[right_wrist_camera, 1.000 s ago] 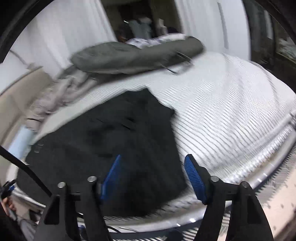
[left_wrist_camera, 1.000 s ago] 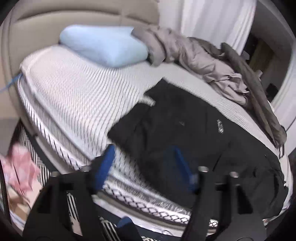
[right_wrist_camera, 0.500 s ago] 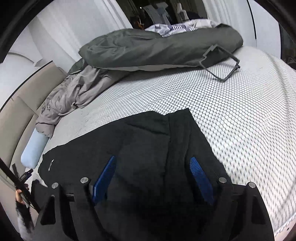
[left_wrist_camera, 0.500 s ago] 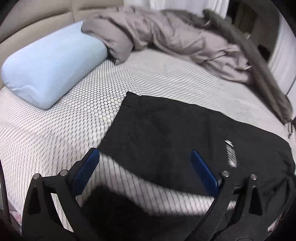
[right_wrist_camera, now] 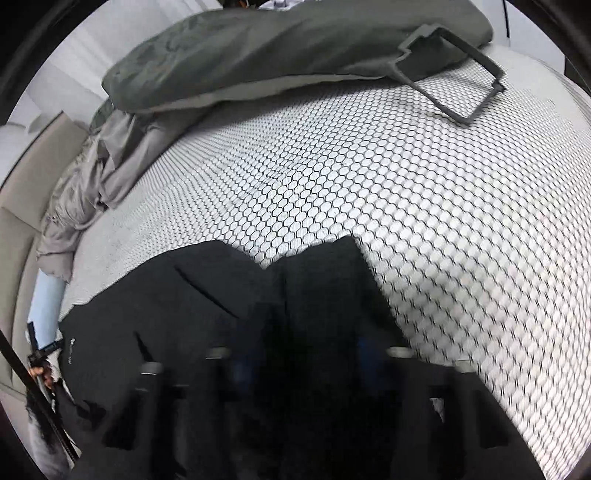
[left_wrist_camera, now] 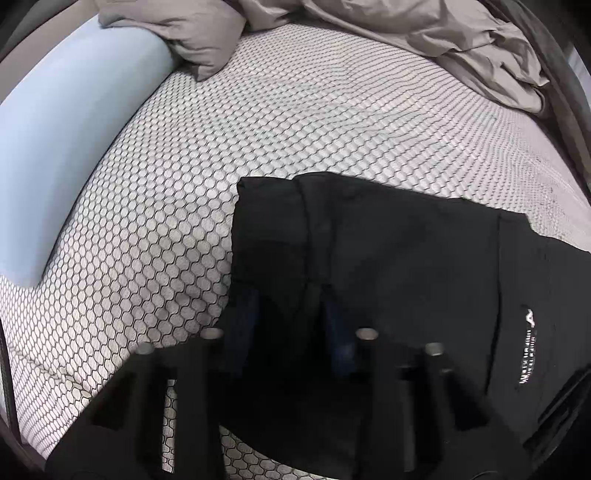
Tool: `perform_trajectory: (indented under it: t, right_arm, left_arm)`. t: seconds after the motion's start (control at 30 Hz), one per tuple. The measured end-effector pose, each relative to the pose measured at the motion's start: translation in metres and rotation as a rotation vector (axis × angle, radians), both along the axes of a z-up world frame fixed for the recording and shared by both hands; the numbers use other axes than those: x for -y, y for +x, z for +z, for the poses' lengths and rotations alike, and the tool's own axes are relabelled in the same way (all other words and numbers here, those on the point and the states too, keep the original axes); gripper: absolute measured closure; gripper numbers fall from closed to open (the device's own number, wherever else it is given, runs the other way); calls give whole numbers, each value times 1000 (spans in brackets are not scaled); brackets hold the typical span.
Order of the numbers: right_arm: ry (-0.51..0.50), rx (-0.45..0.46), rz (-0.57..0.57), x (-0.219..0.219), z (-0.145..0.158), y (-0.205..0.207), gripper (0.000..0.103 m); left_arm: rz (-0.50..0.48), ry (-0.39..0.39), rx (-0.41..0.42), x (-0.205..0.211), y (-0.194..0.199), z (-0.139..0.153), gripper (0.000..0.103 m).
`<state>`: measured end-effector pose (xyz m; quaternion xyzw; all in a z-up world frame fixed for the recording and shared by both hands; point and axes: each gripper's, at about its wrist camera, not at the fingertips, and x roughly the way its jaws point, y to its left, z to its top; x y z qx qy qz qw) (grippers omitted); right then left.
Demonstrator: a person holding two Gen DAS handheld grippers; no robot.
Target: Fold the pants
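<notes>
The black pants [left_wrist_camera: 388, 258] lie flat on the honeycomb-patterned bed [left_wrist_camera: 295, 122], with a small white logo [left_wrist_camera: 528, 350] near their right side. My left gripper [left_wrist_camera: 291, 314] is low over the pants' left end, its blue-padded fingers [left_wrist_camera: 247, 314] part closed with black fabric bunched between them. In the right wrist view the pants [right_wrist_camera: 184, 314] fill the lower left, and my right gripper [right_wrist_camera: 299, 354] sits over their far end. Its fingers stand apart and are dark and blurred against the fabric.
A light blue pillow [left_wrist_camera: 66, 122] lies at the left by the beige headboard. A crumpled grey-beige duvet [left_wrist_camera: 424, 33] lies at the back. A dark green bag with a grey strap loop [right_wrist_camera: 295, 48] lies across the bed's far side. Bare mattress [right_wrist_camera: 443, 221] extends right.
Both grippers have come down and forward onto the pants. The left fingers have narrowed from wide open onto the fabric. The right fingers have stayed apart.
</notes>
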<state>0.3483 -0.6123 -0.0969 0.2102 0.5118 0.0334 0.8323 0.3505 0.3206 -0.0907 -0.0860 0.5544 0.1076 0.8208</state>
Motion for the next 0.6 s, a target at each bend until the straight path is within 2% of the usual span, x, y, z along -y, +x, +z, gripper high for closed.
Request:
perform_trajectory:
  t: [0.03,0.07,0.1,0.2,0.27,0.37,0.4,0.47,0.53,0.57,0.6]
  right_arm:
    - [18,6,10,0,2,4,96]
    - [24,20,15,-1,5,5,97]
    - [-9,48,15,-2,13,9,97]
    - [-82,114,-12,-1,27,11,98]
    - [-95,149,-64,5,35,15,98]
    - [-94,171,-110,9,37,32,97]
    - [-101,157,-116,8,36,38,94]
    - [-123,96,-138,9,35,40,77]
    - [-72,119,-130,8,44,27,56]
    - [-60,142,-124,7,50,19,50]
    - [-54,182,-121,6,59,2,46]
  left_arm:
    - [-11,12,15,4,0,2,91]
    - [-27,17,40,7,4,4,96]
    - [-29,21,60,8,4,7,97]
    - [36,-14,110,-3,17,11,98]
    - [80,-32,174,-13,26,16,98]
    - [140,-14,165,-12,43,14,92]
    - [151,-14,159,-11,44,13,87]
    - [148,-66,174,-10,30,19,76]
    - [122,-96,230,-9,5,36,67]
    - [111,-94,242,-8,-8,44,54]
    - [99,-93,261,-7,-25,52,36]
